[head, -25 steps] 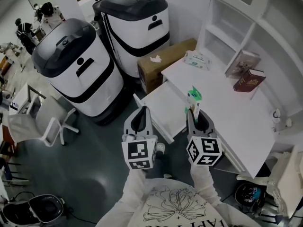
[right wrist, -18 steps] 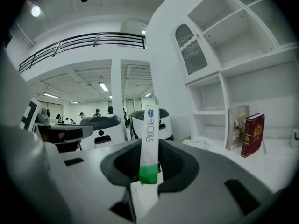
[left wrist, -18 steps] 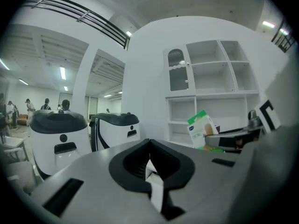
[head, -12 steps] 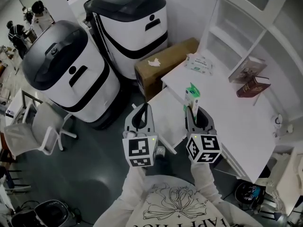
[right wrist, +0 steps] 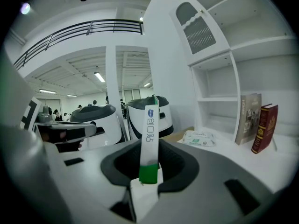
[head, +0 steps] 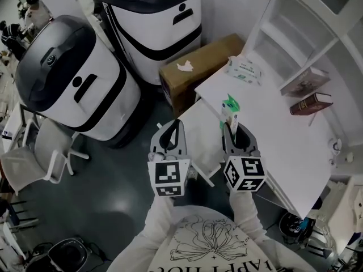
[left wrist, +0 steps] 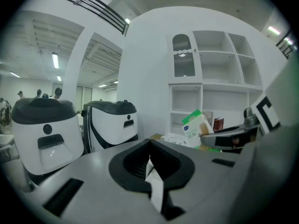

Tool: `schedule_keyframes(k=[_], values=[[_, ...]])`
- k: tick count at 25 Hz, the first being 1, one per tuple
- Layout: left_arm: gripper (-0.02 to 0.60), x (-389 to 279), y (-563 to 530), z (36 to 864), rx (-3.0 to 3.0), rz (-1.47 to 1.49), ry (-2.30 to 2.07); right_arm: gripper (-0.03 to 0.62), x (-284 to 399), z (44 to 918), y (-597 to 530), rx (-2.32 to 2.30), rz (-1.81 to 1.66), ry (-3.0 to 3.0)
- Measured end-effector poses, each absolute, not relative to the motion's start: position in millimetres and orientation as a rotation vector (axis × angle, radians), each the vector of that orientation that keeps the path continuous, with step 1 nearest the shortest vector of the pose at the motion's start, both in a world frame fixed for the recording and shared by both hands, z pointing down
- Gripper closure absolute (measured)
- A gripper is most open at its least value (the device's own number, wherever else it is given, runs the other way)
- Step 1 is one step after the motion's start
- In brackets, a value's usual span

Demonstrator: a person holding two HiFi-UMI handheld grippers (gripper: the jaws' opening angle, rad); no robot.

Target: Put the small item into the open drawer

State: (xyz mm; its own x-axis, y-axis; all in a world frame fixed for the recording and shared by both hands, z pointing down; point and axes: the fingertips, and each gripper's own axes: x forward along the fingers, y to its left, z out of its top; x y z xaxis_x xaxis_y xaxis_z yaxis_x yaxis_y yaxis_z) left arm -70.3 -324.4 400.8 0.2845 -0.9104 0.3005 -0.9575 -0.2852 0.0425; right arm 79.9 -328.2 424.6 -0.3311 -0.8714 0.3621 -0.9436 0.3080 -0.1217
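Note:
The small item (head: pixel 230 110) is a slim white packet with a green end. It stands upright in my right gripper (head: pixel 231 128), which is shut on its lower end. In the right gripper view the packet (right wrist: pixel 150 125) rises from between the pads of that gripper (right wrist: pixel 148 174). It hangs over the right part of the open white drawer (head: pixel 198 134), which is pulled out from the white desk (head: pixel 278 135). My left gripper (head: pixel 172 130) is level with it over the drawer's left front corner, shut and empty; its pads meet in the left gripper view (left wrist: pixel 150 167). The packet (left wrist: pixel 195 128) also shows there.
Two large white-and-black machines (head: pixel 71 84) (head: pixel 153 21) stand on the dark floor to the left. A cardboard box (head: pixel 198 67) sits behind the drawer. A wipes pack (head: pixel 245 69) and books (head: pixel 311 102) lie on the desk under white shelves (head: pixel 295 33). A white chair (head: pixel 34 160) is far left.
The head view has shifted a little, so the desk and machines sit differently in frame. Both grippers keep nearly the same places over the drawer, and the packet stays gripped.

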Motion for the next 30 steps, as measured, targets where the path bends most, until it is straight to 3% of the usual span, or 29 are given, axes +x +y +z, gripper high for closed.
schedule_keyframes(k=[30], values=[[0.577, -66.8, -352.9, 536.9, 2.110, 0.506, -1.650, 0.502, 50.2, 625.4, -365.2, 1.252, 0.676, -2.184]])
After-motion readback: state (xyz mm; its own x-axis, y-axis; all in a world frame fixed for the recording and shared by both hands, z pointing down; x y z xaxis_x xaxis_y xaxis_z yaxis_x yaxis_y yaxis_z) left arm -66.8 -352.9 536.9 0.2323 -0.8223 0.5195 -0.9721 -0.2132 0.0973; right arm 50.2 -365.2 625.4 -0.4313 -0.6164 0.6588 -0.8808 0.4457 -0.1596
